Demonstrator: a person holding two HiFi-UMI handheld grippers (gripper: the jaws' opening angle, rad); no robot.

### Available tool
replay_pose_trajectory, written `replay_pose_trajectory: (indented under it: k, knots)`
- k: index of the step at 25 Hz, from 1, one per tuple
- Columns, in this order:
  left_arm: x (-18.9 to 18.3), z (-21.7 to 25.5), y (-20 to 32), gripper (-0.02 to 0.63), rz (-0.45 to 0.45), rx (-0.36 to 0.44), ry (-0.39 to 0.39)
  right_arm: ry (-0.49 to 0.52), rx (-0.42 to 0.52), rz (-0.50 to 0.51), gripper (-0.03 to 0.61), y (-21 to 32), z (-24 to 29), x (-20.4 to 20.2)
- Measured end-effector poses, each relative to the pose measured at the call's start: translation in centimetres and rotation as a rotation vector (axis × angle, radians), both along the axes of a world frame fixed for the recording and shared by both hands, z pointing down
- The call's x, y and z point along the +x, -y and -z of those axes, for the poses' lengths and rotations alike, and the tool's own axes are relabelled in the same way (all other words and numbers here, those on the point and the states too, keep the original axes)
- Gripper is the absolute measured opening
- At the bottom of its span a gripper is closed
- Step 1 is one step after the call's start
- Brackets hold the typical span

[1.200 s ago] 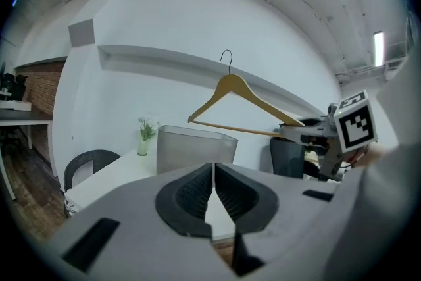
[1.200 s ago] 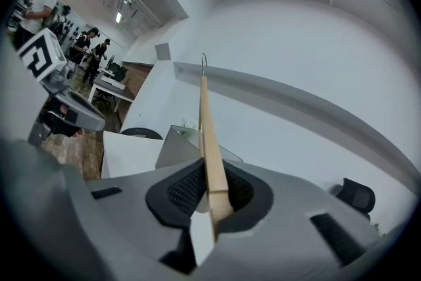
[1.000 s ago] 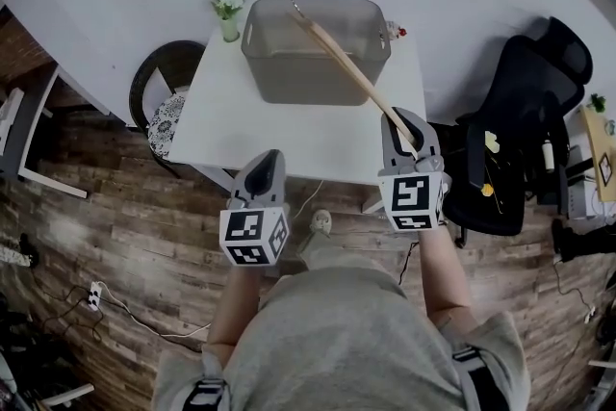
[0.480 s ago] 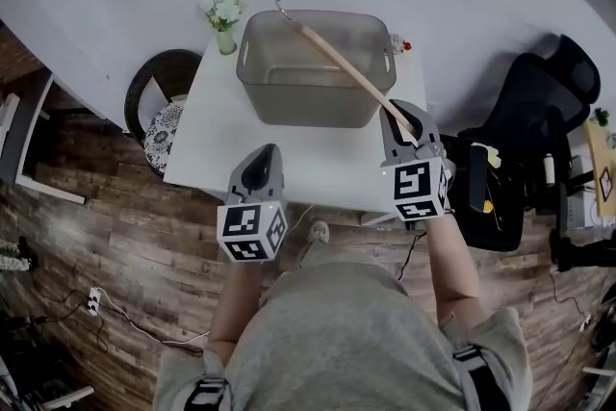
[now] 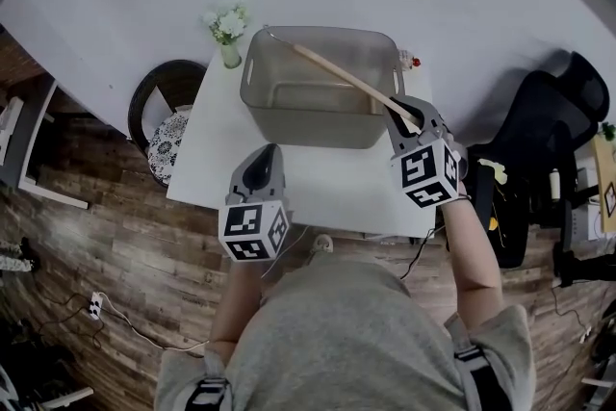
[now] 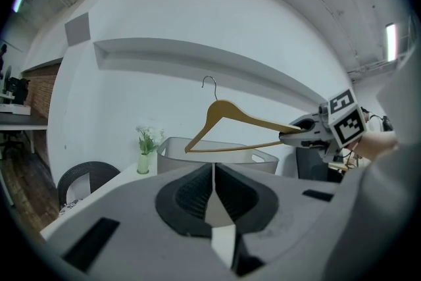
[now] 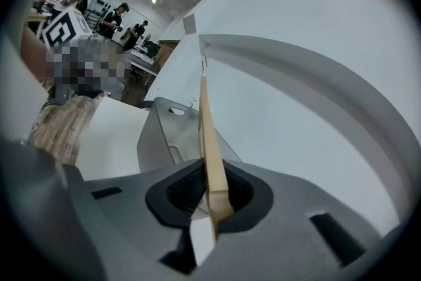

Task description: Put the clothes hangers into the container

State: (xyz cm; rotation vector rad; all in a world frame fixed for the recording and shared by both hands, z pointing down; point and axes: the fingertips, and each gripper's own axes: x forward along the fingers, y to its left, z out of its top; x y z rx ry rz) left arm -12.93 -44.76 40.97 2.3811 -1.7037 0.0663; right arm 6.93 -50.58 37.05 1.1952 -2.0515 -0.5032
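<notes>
Wooden hanger (image 5: 342,75) is clenched by one arm tip in my right gripper (image 5: 411,117), with its long axis running forward-left above the bin (image 5: 252,77) (hook near the far left corner). My left gripper (image 5: 264,164) hovers over the desk (image 5: 327,180), jaws closed on nothing.

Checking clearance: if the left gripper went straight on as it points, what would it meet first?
Probably the grey container's near wall, across the white table; the wooden hanger looks higher, though depth is unclear.
</notes>
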Motion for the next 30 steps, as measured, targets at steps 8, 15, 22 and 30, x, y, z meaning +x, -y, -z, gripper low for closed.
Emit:
replay_pose_trajectory:
  k: [8, 15, 22, 30]
  knots:
    - [-0.7, -0.4, 1.8, 0.015, 0.022, -0.01, 0.011, -0.086, -0.059, 0.049, 0.041, 2.8, -1.7, -1.5]
    - [-0.3, -0.9, 2.4, 0.015, 0.015, -0.023, 0.02, -0.166, -0.115, 0.086, 0.041, 4.5, -2.7, -3.1]
    - [-0.7, -1.3, 3.0, 0.015, 0.018, -0.034, 0.023, -0.284, -0.127, 0.118, 0.041, 5.2, -3.9, -5.8]
    - [-0.8, -1.8, 3.7, 0.015, 0.016, -0.038, 0.017, -0.359, -0.151, 0.137, 0.043, 5.8, -5.5, -7.4]
